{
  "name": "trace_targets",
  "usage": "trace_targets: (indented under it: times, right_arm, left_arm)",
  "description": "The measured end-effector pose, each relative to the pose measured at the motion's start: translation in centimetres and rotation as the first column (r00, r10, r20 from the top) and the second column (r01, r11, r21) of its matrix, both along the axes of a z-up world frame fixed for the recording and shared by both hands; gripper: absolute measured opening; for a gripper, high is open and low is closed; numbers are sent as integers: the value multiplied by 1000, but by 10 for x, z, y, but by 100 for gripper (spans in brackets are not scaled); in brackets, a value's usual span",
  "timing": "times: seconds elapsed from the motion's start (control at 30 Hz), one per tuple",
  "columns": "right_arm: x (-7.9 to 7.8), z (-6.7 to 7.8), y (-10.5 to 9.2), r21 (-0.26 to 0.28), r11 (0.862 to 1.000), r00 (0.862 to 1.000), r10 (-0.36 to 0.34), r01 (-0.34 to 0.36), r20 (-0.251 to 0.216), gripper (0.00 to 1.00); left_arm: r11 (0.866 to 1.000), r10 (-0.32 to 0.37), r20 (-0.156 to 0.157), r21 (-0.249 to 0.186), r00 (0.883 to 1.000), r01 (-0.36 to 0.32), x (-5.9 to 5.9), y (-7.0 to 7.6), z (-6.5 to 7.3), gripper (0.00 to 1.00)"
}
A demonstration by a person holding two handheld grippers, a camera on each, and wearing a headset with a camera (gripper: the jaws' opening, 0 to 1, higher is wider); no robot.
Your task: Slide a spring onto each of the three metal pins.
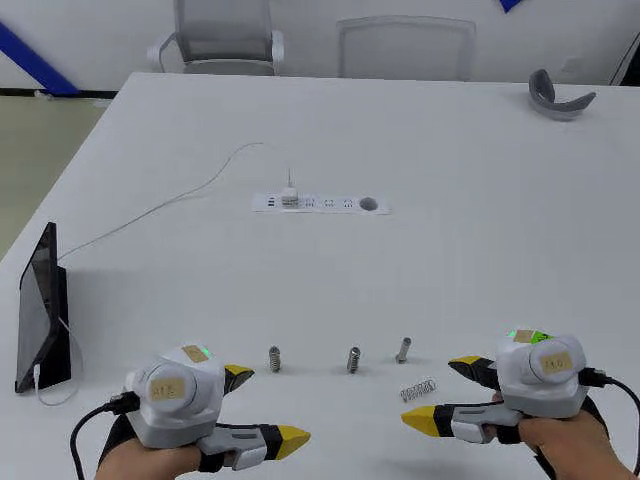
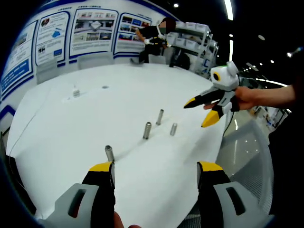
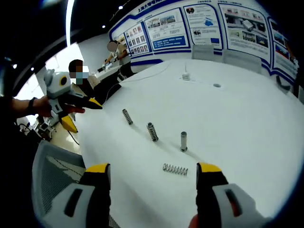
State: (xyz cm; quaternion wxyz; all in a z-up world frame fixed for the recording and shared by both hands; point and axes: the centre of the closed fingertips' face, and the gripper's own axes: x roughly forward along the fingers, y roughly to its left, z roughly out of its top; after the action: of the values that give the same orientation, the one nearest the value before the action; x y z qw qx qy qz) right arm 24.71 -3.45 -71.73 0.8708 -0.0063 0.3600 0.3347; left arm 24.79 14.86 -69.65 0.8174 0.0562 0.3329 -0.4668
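Three short metal pins stand in a row near the table's front edge. The left pin and the middle pin each carry a spring. The right pin is bare. A loose spring lies flat just in front of the bare pin. My left gripper is open and holds nothing, left of the row. My right gripper is open too, its jaws facing the loose spring from close by.
A white power strip with a plug and cable lies mid-table. A dark tablet stands at the left edge. A grey curved object rests far right. Chairs line the far side. People sit in the background.
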Motion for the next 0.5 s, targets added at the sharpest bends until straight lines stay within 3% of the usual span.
trace_targets:
  times: [0.5]
  right_arm:
    - [-25, -3, -34, -16, 999, 999, -31, 31, -26, 81]
  left_arm:
    - [999, -53, -29, -2, 998, 53, -9, -36, -6, 74]
